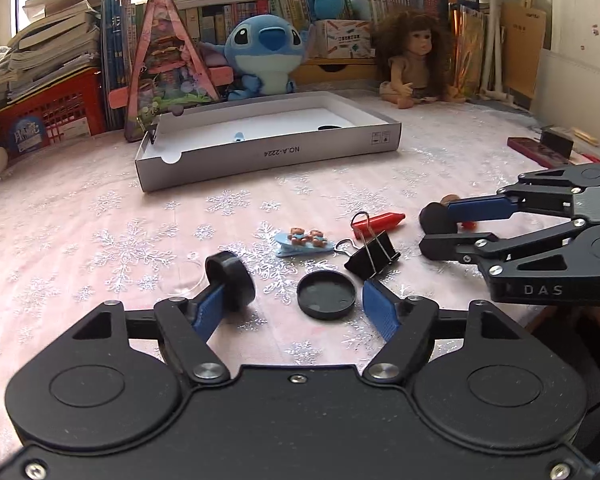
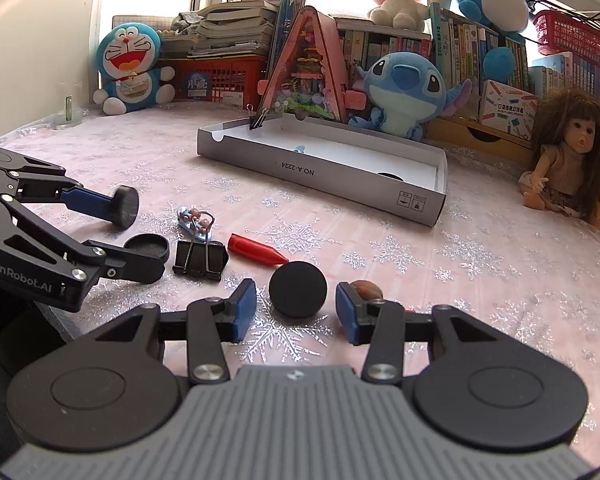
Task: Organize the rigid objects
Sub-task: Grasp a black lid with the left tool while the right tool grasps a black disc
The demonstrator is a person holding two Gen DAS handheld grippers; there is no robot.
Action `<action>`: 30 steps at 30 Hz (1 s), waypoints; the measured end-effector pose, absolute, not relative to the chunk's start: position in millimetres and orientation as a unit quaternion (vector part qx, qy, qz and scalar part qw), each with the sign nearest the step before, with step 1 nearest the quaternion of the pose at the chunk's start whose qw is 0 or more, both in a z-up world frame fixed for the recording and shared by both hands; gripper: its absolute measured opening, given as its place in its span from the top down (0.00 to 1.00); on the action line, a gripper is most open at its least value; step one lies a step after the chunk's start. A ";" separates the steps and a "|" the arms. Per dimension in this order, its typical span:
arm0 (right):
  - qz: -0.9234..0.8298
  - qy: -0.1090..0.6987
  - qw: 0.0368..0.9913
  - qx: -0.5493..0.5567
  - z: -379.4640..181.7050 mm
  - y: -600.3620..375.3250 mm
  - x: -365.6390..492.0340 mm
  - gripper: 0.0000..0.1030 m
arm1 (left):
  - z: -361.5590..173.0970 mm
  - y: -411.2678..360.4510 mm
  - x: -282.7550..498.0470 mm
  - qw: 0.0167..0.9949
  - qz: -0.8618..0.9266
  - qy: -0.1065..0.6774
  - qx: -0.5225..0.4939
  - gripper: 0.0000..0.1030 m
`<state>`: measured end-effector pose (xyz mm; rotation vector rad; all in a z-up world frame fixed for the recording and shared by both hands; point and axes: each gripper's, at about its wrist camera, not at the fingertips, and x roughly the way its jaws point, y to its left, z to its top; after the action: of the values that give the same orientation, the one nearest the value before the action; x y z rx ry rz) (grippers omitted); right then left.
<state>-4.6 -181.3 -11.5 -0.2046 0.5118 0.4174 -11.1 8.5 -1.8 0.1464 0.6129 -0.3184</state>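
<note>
Where the snowflake-patterned table [image 1: 100,216] runs along its near edge, the loose things lie in a row: three black round pieces, one black binder clip [image 1: 374,256], one blue hair clip [image 1: 304,242] with little bears, one red crayon [image 1: 378,220] and one brown nut-like thing [image 2: 366,288]. A second binder clip [image 2: 259,119] grips the left corner of the single grey box [image 1: 268,160], which sits toward the far edge.

Leftmost, a black cap [image 1: 230,280] stands on edge against the left finger of the left gripper [image 1: 296,294]. Its jaws are spread wide and grip nothing; a flat black lid [image 1: 326,294] lies on the table between them. The hair clip, binder clip and crayon follow just beyond.

Further right, the right gripper [image 2: 296,294] is moderately parted around an upright black disc [image 2: 297,294], with a slim gap showing on either side.
</note>
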 end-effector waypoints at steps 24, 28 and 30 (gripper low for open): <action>0.190 0.251 0.945 -0.091 -13.4 -185.2 -1.3 0.41 | -0.7 -3.5 -28.2 0.935 -0.185 0.291 0.081 0.59; 0.192 0.246 0.946 -0.089 -12.1 -183.5 -3.2 0.41 | -1.4 -3.4 -25.4 0.936 -0.184 0.290 0.081 0.61; 0.191 0.245 0.946 -0.093 -11.8 -180.9 -3.2 0.41 | -3.0 -4.5 -22.5 0.935 -0.184 0.293 0.079 0.61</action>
<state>-3.2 -180.9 -11.8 -0.1885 0.4989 0.3897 -22.5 -4.5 -3.0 0.1619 0.5992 -0.3757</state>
